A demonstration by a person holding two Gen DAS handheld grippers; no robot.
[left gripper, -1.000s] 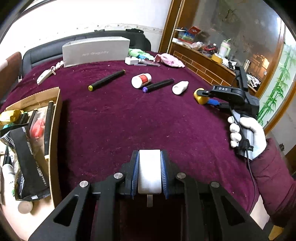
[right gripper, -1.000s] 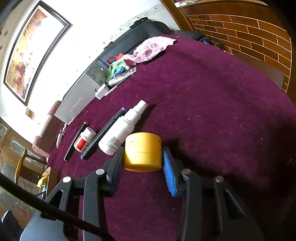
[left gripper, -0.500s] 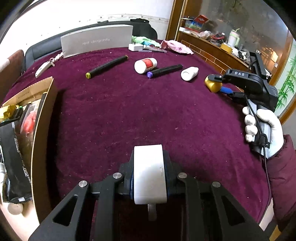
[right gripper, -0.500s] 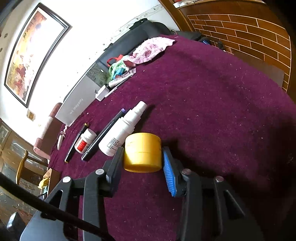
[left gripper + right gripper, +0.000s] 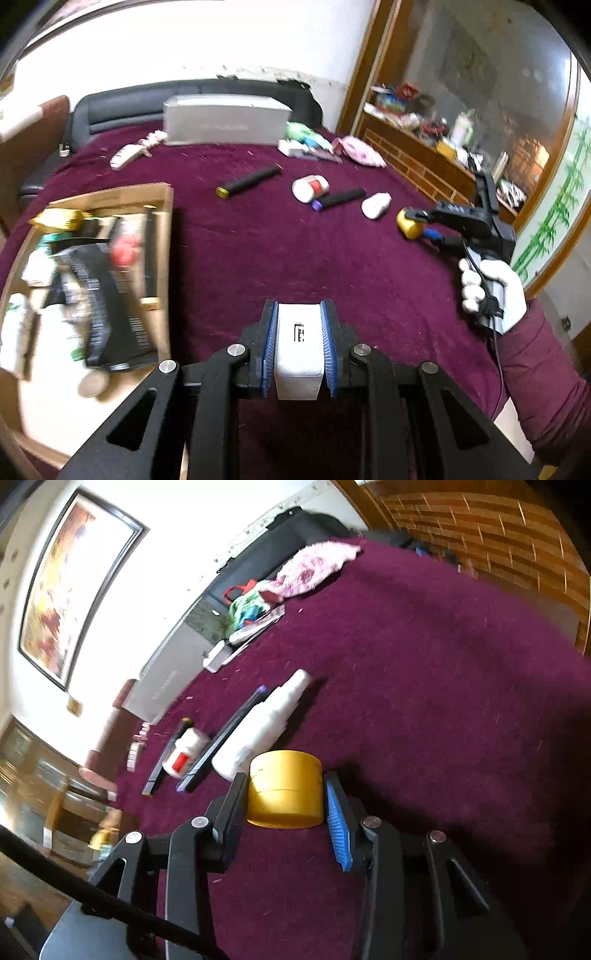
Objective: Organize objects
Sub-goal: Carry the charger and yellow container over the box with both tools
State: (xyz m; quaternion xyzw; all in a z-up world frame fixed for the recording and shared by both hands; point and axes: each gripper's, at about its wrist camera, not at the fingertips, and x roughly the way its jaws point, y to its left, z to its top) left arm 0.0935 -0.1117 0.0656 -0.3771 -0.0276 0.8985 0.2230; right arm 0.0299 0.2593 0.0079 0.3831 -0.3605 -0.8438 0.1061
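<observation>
My left gripper [image 5: 298, 332] is shut on a small white container [image 5: 297, 354] with black print, held above the maroon cloth just right of the cardboard box [image 5: 164, 229]. Across the bed, a white-gloved hand [image 5: 495, 291] holds my right gripper [image 5: 417, 225]. Its jaws are closing on a yellow jar [image 5: 282, 794] [image 5: 406, 223], and both pads touch the jar's sides. A white spray bottle [image 5: 266, 723], a purple-tipped black marker [image 5: 221, 738], a red-labelled pill bottle [image 5: 184, 755] and a yellow-tipped marker [image 5: 249, 181] lie on the cloth beyond.
The cardboard box holds several packets and bottles. A grey carton [image 5: 225, 123] stands at the far edge, with a pink cloth [image 5: 360, 155], a green item [image 5: 301, 131] and a small white box [image 5: 291, 147] near it. A brick-patterned wooden ledge [image 5: 424, 162] runs along the right.
My left gripper has risen and shifted with the white container, bringing the cardboard box further into view. The right gripper stayed put around the yellow jar and rolled slightly.
</observation>
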